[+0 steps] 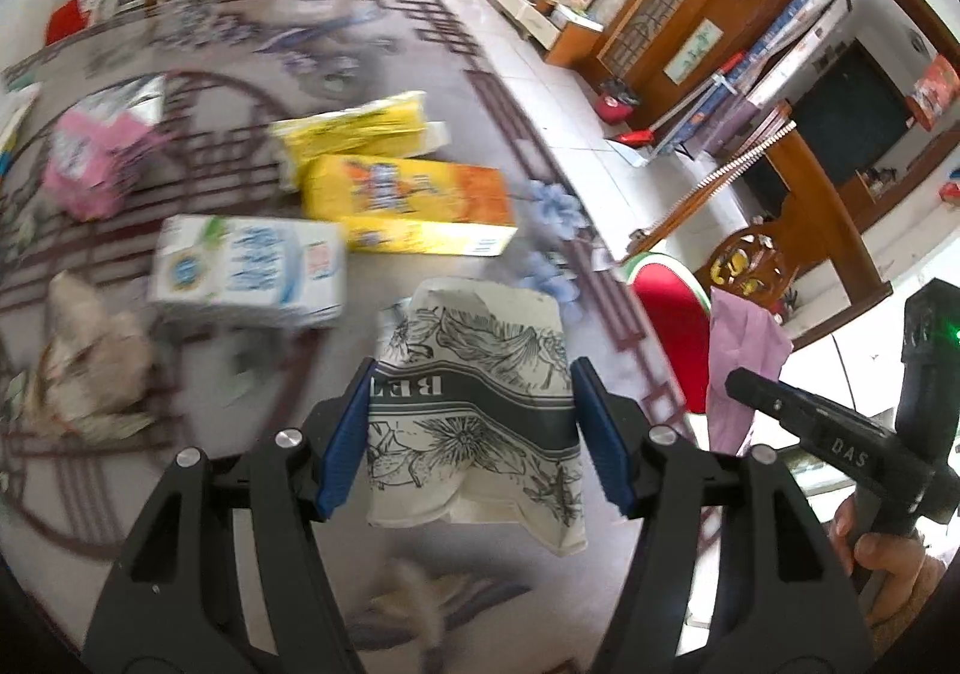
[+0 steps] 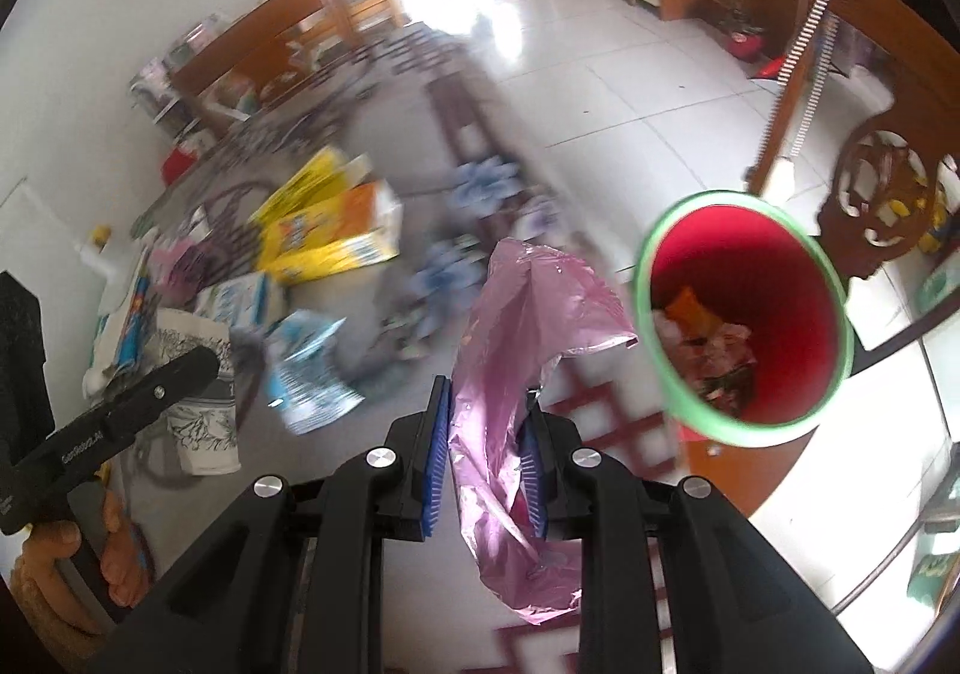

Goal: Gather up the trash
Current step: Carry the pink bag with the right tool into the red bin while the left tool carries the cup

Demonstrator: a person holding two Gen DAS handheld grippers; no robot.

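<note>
My left gripper [image 1: 471, 434] is shut on a crumpled paper cup [image 1: 474, 404] printed with black flowers, held above the patterned table [image 1: 384, 266]. The cup also shows in the right wrist view [image 2: 201, 392]. My right gripper [image 2: 486, 470] is shut on a pink plastic bag [image 2: 516, 350], held up to the left of a red bin [image 2: 750, 314] with a green rim; trash lies inside it. The bag [image 1: 741, 362] and bin [image 1: 672, 326] also show in the left wrist view. Cartons lie on the table: white-blue [image 1: 249, 269], orange-yellow [image 1: 414, 200], yellow [image 1: 360, 125].
A pink packet [image 1: 96, 158] and crumpled beige paper [image 1: 90, 368] lie at the table's left. A blue-white wrapper [image 2: 312, 368] lies near the front. A carved wooden chair [image 2: 888, 194] stands behind the bin. White tiled floor [image 2: 600, 74] stretches beyond the table.
</note>
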